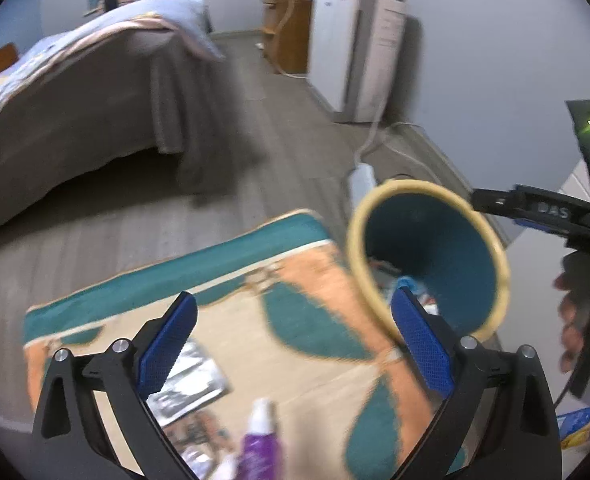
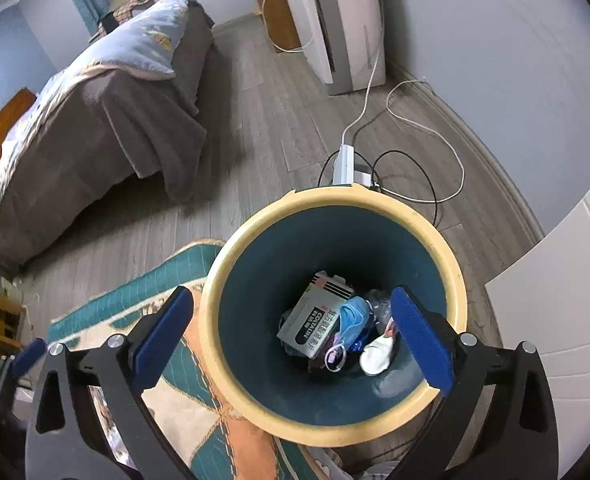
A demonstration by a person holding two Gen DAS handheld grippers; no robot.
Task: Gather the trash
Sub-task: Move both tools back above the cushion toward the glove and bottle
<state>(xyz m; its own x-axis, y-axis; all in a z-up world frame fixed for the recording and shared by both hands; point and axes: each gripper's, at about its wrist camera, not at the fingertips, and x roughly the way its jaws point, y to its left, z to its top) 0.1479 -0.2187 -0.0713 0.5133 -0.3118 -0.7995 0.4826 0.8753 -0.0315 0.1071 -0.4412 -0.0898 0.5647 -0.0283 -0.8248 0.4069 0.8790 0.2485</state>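
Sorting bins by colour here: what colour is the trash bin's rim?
Pale yellow rim, dark teal inside; clearest in the right wrist view.

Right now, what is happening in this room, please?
A person with a gripper in each hand is collecting trash. The right gripper hangs open above the bin, which already holds a box, a blue mask and other scraps. The left gripper is open over the rug, near a purple tube.
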